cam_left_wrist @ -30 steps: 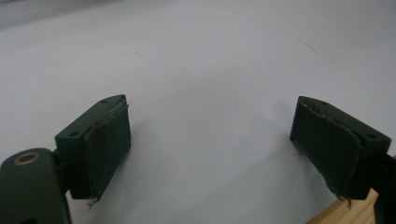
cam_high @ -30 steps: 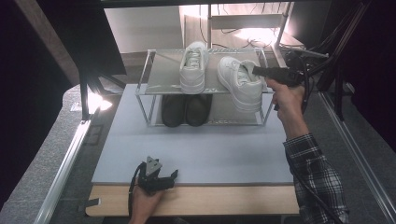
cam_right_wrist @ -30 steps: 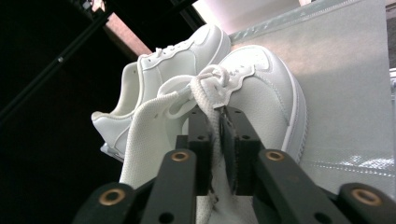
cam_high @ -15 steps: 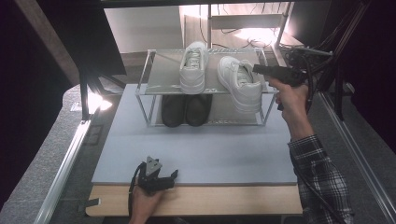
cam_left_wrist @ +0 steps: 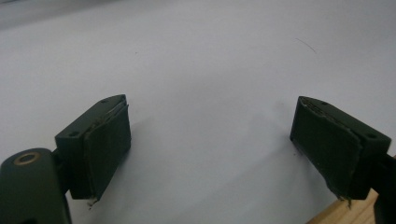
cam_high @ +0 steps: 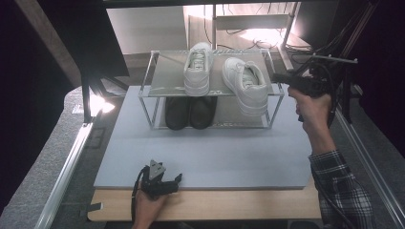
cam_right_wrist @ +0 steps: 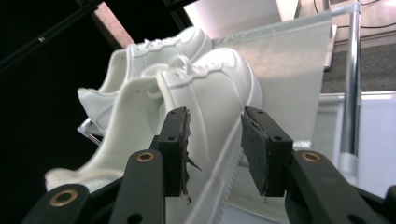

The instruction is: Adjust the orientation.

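Now our right gripper (cam_high: 279,78), jaws parted after opening then narrowing slightly, sits just off the right white shoe (cam_high: 246,85) on the rack (cam_high: 162,78) top; left gripper (cam_high: 177,178) open, well before the rack.

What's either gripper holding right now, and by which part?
Nothing. The right gripper is open, just off the right white shoe's side; the left gripper rests open on the grey mat.
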### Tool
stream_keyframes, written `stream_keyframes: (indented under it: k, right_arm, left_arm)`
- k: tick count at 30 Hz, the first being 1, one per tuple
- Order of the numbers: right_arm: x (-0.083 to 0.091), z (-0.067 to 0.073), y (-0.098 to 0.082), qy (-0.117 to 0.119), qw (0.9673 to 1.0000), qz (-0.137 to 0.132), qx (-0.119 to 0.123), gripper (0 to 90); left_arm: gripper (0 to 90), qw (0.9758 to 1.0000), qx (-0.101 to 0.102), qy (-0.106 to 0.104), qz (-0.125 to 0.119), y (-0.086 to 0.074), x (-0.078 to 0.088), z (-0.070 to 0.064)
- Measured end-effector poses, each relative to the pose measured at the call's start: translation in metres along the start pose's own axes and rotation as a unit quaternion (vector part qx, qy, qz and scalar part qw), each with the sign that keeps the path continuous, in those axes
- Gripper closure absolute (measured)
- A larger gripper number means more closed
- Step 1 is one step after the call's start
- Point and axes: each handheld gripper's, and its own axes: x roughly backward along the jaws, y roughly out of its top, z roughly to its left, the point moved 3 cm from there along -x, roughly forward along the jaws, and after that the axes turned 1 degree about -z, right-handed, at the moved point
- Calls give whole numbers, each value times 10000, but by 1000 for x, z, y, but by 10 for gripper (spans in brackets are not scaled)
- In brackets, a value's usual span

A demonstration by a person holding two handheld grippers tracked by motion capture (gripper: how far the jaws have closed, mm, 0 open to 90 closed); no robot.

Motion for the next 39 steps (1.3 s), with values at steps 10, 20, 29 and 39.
stream_keyframes:
  k: [10,20,29,39]
  right_arm:
    - [-23,-11,-22,-547,9969,312,467,891]
    - [-62,-19,-26,-738,9941,558,558,893]
    - [-76,-22,-32,-498,9968,590,197,896]
    - [-83,-15,-33,-564,9965,595,133,897]
  left_arm:
    - [120,10000,-1,2,-4,0,0,0]
    - [120,10000,0,-3,8,0,0,0]
    - [120,10000,-1,-3,10,0,0,0]
    - [120,10000,0,-4,10,0,0,0]
